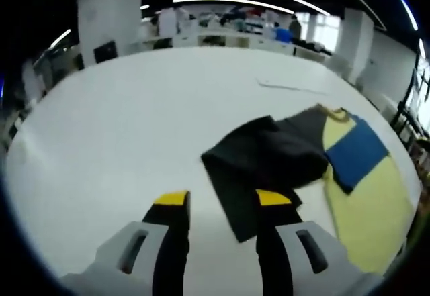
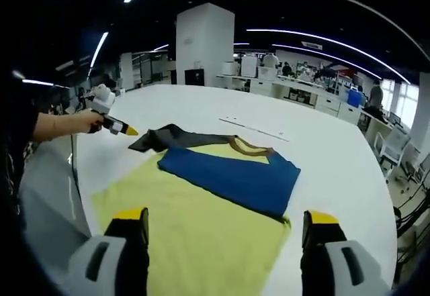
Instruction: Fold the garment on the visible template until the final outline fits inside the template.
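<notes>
A soft colour-block garment (image 2: 222,175) lies on the matte white worktop (image 2: 322,141), limp and partly folded. In the right gripper view its pale yellow body spreads flat toward the camera, a blue panel (image 2: 235,175) is laid across it as a rough rectangle with creased edges, and a tan ribbed collar (image 2: 252,148) curves at the far edge. A dark grey sleeve (image 2: 168,137) trails off to the left, close to the yellow tip of the left hand-held gripper (image 2: 124,129), held in a person's hand (image 2: 84,120).

The left gripper view shows what that angle hides: the dark grey part (image 1: 262,158) is a broad, rumpled, doubled-over mass with a straight flap reaching toward the camera. The left hand-held gripper (image 1: 222,205) stands open here, one jaw over bare worktop, the other above the flap's edge; whether it touches the cloth is unclear.

The right hand-held gripper (image 2: 225,225) is wide open above the yellow fabric, holding nothing.
</notes>
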Demonstrator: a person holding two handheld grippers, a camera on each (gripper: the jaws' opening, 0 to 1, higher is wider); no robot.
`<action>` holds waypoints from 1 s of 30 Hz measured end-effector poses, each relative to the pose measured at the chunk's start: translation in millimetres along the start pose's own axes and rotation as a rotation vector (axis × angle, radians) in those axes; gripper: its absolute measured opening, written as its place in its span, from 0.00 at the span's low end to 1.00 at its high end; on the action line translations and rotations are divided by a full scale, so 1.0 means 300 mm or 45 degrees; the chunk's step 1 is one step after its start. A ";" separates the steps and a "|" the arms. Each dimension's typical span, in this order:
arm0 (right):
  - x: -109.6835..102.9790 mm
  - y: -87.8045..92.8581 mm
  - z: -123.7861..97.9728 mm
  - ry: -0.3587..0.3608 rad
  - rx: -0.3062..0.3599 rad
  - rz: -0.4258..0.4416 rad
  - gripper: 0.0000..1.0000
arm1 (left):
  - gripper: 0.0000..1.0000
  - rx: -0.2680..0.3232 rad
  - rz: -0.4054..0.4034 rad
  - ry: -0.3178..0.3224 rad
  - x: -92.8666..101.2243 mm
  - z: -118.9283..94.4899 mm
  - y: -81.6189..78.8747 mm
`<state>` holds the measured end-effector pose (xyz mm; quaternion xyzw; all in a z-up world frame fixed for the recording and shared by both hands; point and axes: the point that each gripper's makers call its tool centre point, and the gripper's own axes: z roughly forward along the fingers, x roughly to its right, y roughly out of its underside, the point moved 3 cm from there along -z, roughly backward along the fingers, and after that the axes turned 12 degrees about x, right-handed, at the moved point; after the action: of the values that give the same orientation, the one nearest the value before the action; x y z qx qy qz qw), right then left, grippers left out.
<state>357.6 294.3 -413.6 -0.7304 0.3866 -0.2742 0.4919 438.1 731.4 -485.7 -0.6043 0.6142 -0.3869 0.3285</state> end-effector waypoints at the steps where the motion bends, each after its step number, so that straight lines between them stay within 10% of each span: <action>1: 0.001 0.001 0.000 0.000 0.000 0.000 0.95 | 0.30 -0.007 0.001 -0.002 0.002 -0.003 0.007; 30: 0.013 0.027 -0.008 0.018 -0.047 -0.025 0.94 | 0.09 -0.117 -0.029 -0.049 0.051 -0.024 0.112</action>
<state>355.6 288.2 -420.2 -0.7411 0.3878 -0.2769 0.4729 414.7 715.6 -510.5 -0.6329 0.6181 -0.3503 0.3077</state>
